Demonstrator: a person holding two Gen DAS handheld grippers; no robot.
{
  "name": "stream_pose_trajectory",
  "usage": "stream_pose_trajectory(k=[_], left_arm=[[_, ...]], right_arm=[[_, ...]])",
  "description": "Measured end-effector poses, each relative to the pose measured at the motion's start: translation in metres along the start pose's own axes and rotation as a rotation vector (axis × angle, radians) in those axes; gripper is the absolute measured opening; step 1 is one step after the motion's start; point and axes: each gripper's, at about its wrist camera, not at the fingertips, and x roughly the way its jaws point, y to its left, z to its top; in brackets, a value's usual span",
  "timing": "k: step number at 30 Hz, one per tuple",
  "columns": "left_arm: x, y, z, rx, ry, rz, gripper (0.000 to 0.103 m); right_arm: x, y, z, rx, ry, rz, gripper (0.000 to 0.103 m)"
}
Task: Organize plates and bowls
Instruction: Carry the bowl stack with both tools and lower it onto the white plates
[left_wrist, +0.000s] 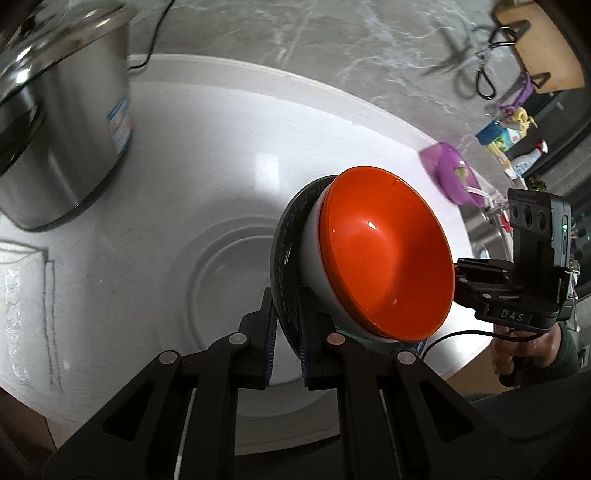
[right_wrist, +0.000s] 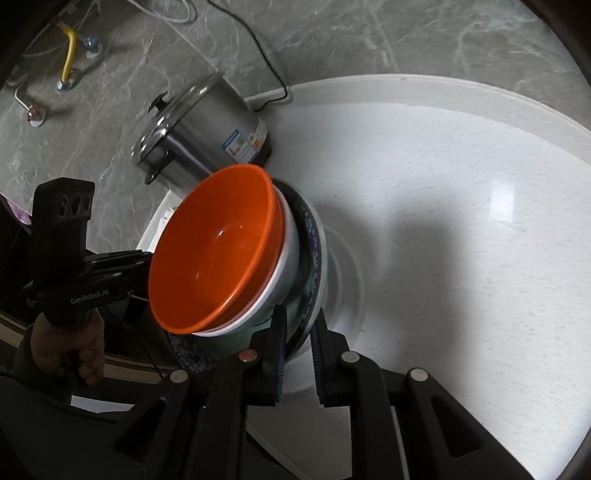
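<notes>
Sideways, bowl stack (left_wrist: 384, 254), both tools (left_wrist: 286, 332) clamped

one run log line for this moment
left tool: shut on plate rim | right tool: same | load: orange bowl in white bowl, carried above table

My two wrist cameras look steeply down along each tool, close over the white worktop (left_wrist: 221, 155), sharing the orange bowl (left_wrist: 388, 254) from opposite sides.
</notes>
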Motion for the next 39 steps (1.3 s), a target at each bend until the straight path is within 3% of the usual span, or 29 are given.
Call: stream_pose_trajectory(k=[15, 39], left_arm=[[0.04, 0.083, -0.015, -0.006, 0.059, -0.008, 0.008], [0.075, 0.095, -0.016, 0.017, 0.091, -0.025, 0.008]], right_arm=[[0.068, 0.003, -0.001, 0.049, 0.061, -0.046, 0.015], [0.093, 0.003, -0.005, 0.074, 0.071, -0.092, 0.015]])
